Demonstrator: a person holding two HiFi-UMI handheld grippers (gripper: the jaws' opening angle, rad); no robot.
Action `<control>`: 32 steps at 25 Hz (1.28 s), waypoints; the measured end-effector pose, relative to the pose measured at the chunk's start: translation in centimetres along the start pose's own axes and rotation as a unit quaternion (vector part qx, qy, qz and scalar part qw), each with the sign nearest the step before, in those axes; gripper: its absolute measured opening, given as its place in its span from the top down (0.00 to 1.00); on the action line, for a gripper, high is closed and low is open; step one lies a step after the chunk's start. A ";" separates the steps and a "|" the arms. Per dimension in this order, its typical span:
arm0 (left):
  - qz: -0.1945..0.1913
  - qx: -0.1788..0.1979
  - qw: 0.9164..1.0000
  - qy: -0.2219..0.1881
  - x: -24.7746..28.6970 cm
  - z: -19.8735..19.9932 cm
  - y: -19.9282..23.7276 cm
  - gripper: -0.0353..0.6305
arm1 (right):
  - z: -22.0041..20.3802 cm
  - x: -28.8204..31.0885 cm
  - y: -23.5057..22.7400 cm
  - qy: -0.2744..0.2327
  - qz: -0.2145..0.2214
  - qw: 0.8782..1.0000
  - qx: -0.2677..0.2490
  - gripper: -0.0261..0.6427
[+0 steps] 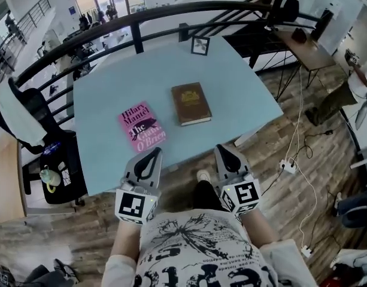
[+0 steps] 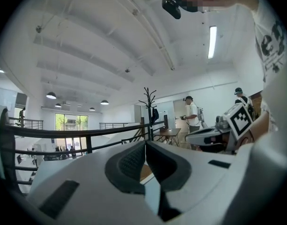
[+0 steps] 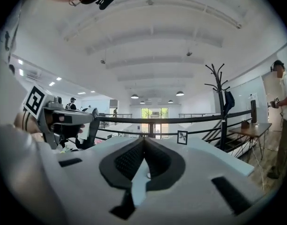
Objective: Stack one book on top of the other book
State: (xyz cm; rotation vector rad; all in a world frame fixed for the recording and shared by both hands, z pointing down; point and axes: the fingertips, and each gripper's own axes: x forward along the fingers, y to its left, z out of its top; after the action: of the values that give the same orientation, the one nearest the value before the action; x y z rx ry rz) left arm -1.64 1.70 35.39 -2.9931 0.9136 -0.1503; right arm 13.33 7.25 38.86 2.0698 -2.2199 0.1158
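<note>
Two books lie flat on the light blue table point(image 1: 243, 82). A pink book point(image 1: 142, 126) rests left of centre, and a brown book point(image 1: 191, 103) lies a little further back to its right; they are apart. My left gripper point(image 1: 154, 153) is shut and empty at the table's near edge, just in front of the pink book. My right gripper point(image 1: 224, 149) is also shut and empty, at the near edge below the brown book. Both point level across the table. In the left gripper view the jaws point(image 2: 145, 144) meet; a sliver of brown book shows between the pads. The right gripper point(image 3: 144, 142) has its jaws together.
A small framed picture point(image 1: 200, 45) stands at the table's far edge in front of a black railing point(image 1: 141, 17). A black chair point(image 1: 48, 154) with a white cloth stands left of the table. Cables and a power strip point(image 1: 288, 166) lie on the wooden floor at right.
</note>
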 end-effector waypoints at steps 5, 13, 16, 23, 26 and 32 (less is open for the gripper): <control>0.046 -0.001 0.999 0.007 6.9 -0.2 1.3 0.93 | -0.3 6.4 -5.9 0.006 0.043 0.999 0.003 0.97; 0.129 -0.030 0.991 0.014 16.7 -0.9 4.2 0.93 | -0.1 15.6 -14.1 0.035 0.116 0.993 -0.014 0.97; 0.152 -0.040 0.987 0.023 18.7 -2.0 4.6 0.93 | -1.1 17.8 -15.8 0.049 0.137 0.989 -0.017 0.97; 0.172 -0.067 0.980 0.074 23.2 -6.9 5.7 0.93 | -6.0 22.9 -17.5 0.115 0.191 0.975 0.000 0.97; 0.177 -0.080 0.976 0.093 24.3 -8.5 6.3 0.93 | -8.5 24.5 -17.4 0.151 0.206 0.967 0.018 0.97; 0.177 -0.096 0.972 0.119 25.2 -11.4 7.8 0.93 | -14.4 27.8 -16.2 0.244 0.229 0.938 0.093 0.58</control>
State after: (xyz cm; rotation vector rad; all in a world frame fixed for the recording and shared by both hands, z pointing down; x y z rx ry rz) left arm 13.79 -18.62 48.68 -2.9557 1.5533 -0.4471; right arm 27.90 -19.57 56.47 1.3371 -2.3614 0.8064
